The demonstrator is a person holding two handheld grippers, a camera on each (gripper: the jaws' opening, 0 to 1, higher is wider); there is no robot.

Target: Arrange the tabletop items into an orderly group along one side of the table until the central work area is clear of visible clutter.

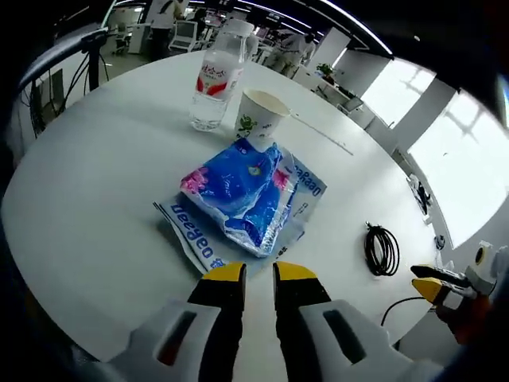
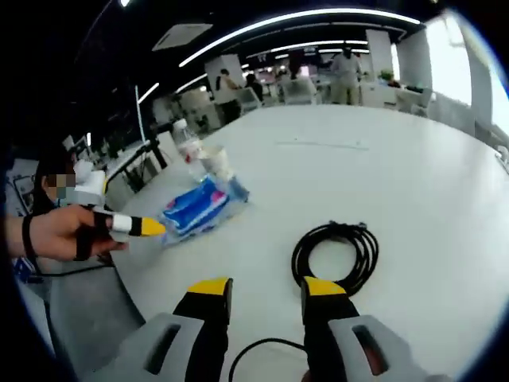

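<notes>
Cable coil (image 2: 336, 253) lies just ahead of your right gripper (image 2: 266, 288), whose jaws stand open and empty, its loop lined up with the gap. Your left gripper (image 1: 257, 273), jaws nearly closed and empty, faces the blue packets (image 1: 242, 195). Beyond them, the paper cup (image 1: 258, 118) looks empty beside the water bottle (image 1: 215, 77).

We were in a big open-plan office, no doubt about it. Beyond the round white tabletop (image 1: 95, 159) we saw rows of desks (image 2: 398, 94) and chairs, with people standing (image 2: 347, 72) among them. Long strip lights (image 2: 318, 17) ran across a dark ceiling, and a ceiling air vent (image 2: 183, 36) sat beside them. Tall bright windows (image 1: 465, 167) lined one wall, and a monitor (image 1: 184, 32) stood on a far desk.
</notes>
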